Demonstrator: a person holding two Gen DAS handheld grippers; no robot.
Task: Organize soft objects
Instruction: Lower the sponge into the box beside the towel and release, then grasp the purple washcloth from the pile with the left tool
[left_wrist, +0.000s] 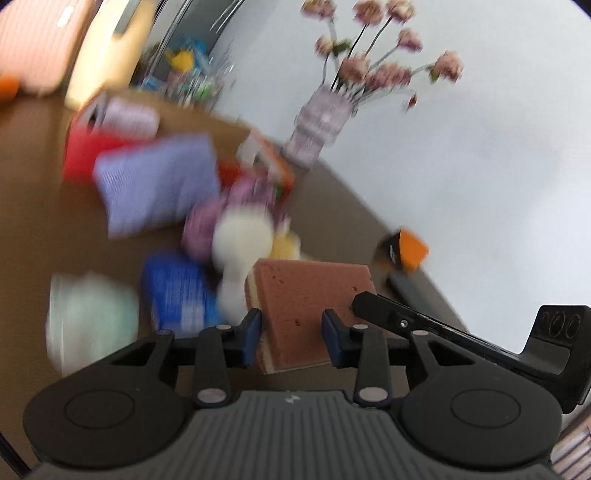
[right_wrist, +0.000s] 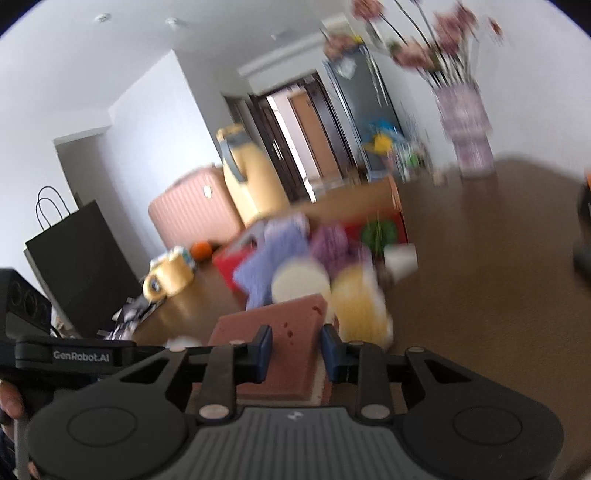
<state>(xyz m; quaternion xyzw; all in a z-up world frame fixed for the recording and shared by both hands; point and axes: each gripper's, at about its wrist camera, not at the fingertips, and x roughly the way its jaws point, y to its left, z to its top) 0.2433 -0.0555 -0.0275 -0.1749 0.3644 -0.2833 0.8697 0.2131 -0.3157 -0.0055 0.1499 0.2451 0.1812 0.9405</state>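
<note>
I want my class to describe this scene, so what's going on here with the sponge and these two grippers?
A person holds a gripper in each hand over a brown table. Both the left gripper and the right gripper have the same reddish-brown sponge between their fingers, and seem to grip it together. Beyond it lies a blurred pile of soft things: a lilac cushion, a purple plush and a cream ball. A vase of flowers stands further back.

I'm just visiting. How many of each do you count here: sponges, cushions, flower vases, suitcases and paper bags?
Sponges: 1, the brown sponge
Cushions: 1, the lilac cushion
Vases: 1, the flower vase
Suitcases: 2, the pink suitcase and the yellow suitcase
Paper bags: 1, the black paper bag
Total: 6
</note>
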